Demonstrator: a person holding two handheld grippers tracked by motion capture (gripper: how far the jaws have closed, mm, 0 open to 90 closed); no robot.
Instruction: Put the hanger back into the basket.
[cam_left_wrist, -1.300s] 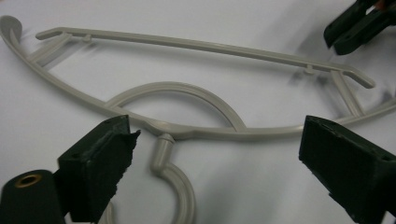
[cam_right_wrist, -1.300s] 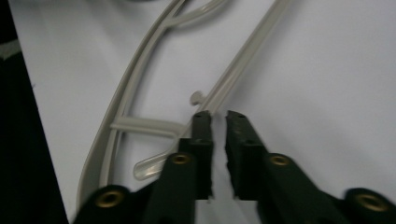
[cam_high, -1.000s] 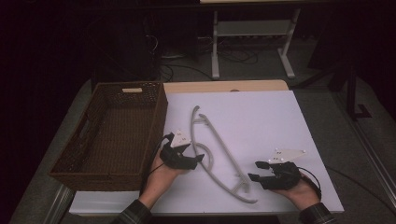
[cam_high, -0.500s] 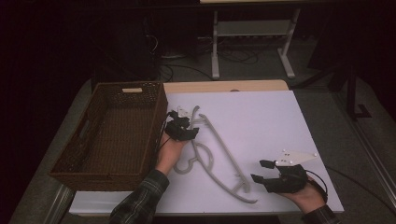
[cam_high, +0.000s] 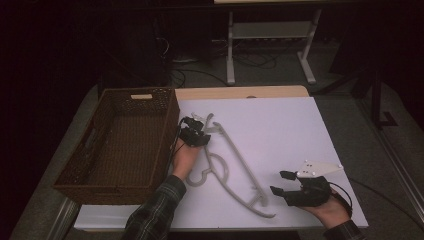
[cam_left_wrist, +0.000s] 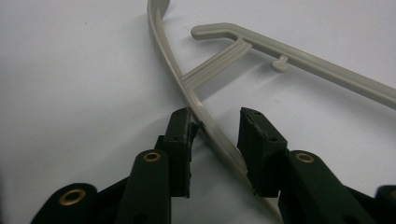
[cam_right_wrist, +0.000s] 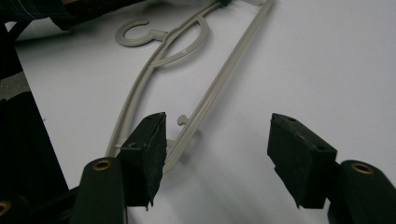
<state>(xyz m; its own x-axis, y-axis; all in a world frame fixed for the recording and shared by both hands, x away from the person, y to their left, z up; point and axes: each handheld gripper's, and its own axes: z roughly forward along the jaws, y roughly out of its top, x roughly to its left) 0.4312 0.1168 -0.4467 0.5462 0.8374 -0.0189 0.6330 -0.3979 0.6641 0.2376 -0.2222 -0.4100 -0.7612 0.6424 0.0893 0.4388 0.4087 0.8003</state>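
High view is showing the grey plastic hanger (cam_high: 235, 167) lying flat on the white board (cam_high: 300, 130), just right of the wicker basket (cam_high: 125, 140), so it is not lifted yet; you are bringing your left gripper (cam_high: 200, 131) onto the hanger's far end, the end nearest the basket's far right corner. Left gripper view is showing the hanger's curved arm (cam_left_wrist: 205, 116) running between the two pads; the jaws have just been closing around it, one pad (cam_left_wrist: 183, 140) is touching the bar and the other is standing a little off it, so I am judging the pinch as nearly made but not yet firm. Your right gripper (cam_high: 286, 182) is resting on the board, well right of the basket and just off the hanger's near tip; its jaws are standing spread with nothing between them, and in the right gripper view the hanger (cam_right_wrist: 205, 93) is lying ahead and to the left of them.

What is left, as I am reading it: finishing the grip, raising the hanger, and carrying it wherever it is going, likely into the basket, which is sitting empty.

Beyond the basket a wooden table edge (cam_high: 240, 92) and a white metal stand (cam_high: 270, 45) on the floor are staying well clear; the basket's right wall, rising just beside your left hand (cam_high: 184, 157), is the one thing you are risking a knock against.
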